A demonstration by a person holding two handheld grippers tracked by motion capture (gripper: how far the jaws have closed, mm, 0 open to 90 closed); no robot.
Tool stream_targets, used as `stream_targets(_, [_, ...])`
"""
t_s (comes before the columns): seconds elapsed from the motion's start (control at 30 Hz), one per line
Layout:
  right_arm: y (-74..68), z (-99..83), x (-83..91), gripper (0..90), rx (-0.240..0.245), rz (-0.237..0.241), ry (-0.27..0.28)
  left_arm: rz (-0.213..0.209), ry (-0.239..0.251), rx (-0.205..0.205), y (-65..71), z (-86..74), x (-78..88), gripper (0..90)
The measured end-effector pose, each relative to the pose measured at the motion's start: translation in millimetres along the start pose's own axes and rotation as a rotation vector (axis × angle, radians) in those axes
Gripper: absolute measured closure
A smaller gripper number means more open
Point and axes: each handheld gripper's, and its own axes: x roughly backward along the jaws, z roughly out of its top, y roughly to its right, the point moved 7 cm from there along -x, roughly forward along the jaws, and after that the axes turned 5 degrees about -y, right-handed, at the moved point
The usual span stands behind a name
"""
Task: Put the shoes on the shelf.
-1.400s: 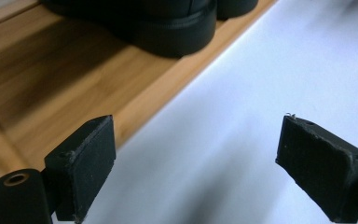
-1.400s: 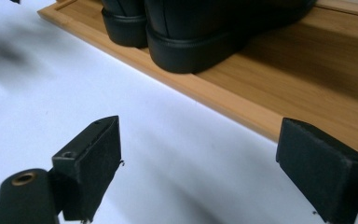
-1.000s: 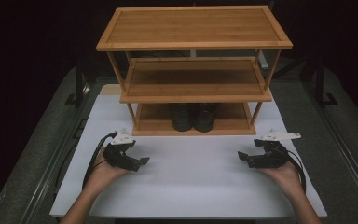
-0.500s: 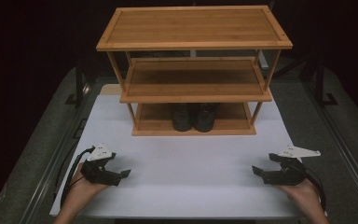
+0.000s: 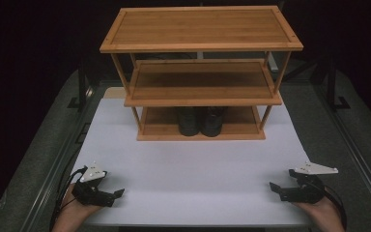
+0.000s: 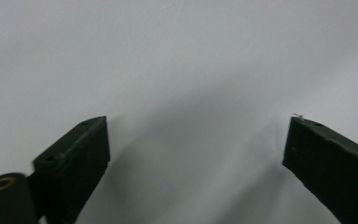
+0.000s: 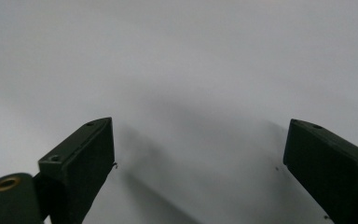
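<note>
A three-tier bamboo shelf rack stands at the far side of the white table. A pair of black shoes sits on its bottom shelf. My left gripper rests low at the table's near left corner, open and holding nothing. In the left gripper view its jaws stand wide apart over bare white surface. My right gripper lies at the near right corner, also open and holding nothing. The right gripper view has its jaws spread over the white table.
The rack's top shelf and middle shelf carry nothing. Dark metal rails run along both sides of the table. A broad stretch of white tabletop lies between the grippers and the rack.
Both hands have drawn back toward the near edge and outward, left gripper to the near left corner, right gripper to the near right corner. Jaws stay open.
</note>
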Motion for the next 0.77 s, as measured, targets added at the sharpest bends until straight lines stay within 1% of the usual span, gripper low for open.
stream_targets(0.07, [-0.1, -3.0, -0.9, 7.9, -0.002, -0.001, -0.018, -0.005, -0.003, 0.001, -0.4, -3.5, -0.9, 2.8])
stream_targets(0.1, [0.0, -3.4, -0.7, 7.9, 0.002, -0.007, -0.016, -0.002, 0.010, 0.000, -0.1, -4.6, -0.6, 2.0])
stream_targets(0.2, [-0.9, -4.3, -0.7, 7.9, 0.006, -0.014, -0.021, 0.002, 0.027, 0.002, 0.1, -6.2, -0.4, 1.8])
stream_targets(0.27, [-2.0, -5.0, -1.7, 8.0, 0.025, -0.033, -0.026, 0.014, 0.024, 0.000, -0.3, -6.9, -0.9, 0.0])
stream_targets(0.33, [-3.7, -5.7, -2.8, 8.0, 0.047, -0.058, -0.036, 0.014, 0.024, 0.002, -0.1, -7.4, -1.0, 0.0])
stream_targets(0.53, [-3.6, -5.9, -2.9, 7.9, 0.045, -0.057, -0.033, 0.015, 0.031, 0.004, -0.1, -7.6, -1.3, 0.0])
stream_targets(0.77, [-3.6, -5.9, -2.8, 7.9, 0.045, -0.057, -0.033, 0.014, 0.025, 0.004, -0.2, -7.7, -1.1, 0.0])
